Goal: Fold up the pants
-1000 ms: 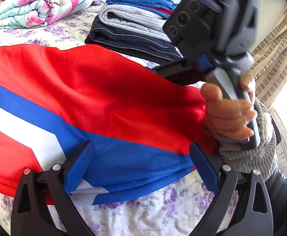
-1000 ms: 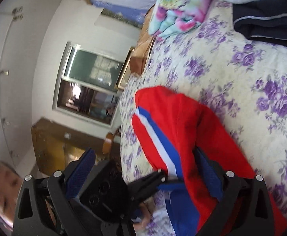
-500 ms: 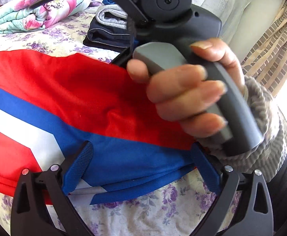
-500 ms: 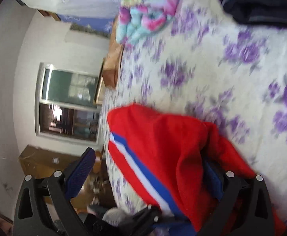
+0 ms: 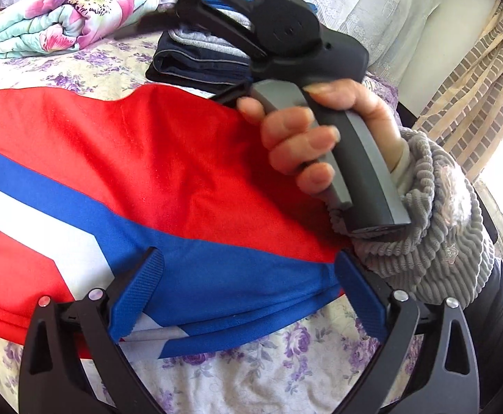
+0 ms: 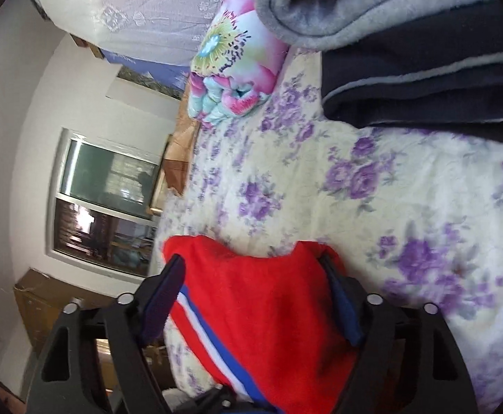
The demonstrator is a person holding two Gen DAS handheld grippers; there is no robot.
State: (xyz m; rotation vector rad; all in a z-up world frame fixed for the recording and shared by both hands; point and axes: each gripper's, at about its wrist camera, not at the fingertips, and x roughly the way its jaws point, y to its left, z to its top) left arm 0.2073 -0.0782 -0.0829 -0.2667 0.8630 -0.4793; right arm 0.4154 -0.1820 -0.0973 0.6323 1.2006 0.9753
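the red pants (image 5: 168, 158) lay partly folded on the bed (image 5: 286, 372). left claw (image 5: 248, 293) gaped open over their near edge; right claw (image 6: 251, 296) stood wide around a raised fold, grip unclear. more folds probably remained.

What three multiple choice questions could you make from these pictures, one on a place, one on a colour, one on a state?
1. Where does the pile of folded clothes lie?
A. on the floral bedsheet, beyond the red pants
B. on a chair
C. on the floor

2. What colours are the stripes on the red pants?
A. green and yellow
B. blue and white
C. black and grey

3. How do the left tongs stand?
A. clamped on a towel
B. out of view
C. open, fingers spread over the pants' blue edge

Answers: 1 A, the stack sits on the sheet behind the pants; 2 B, blue and white bands cross the red cloth; 3 C, a wide gap shows between the blue pads.
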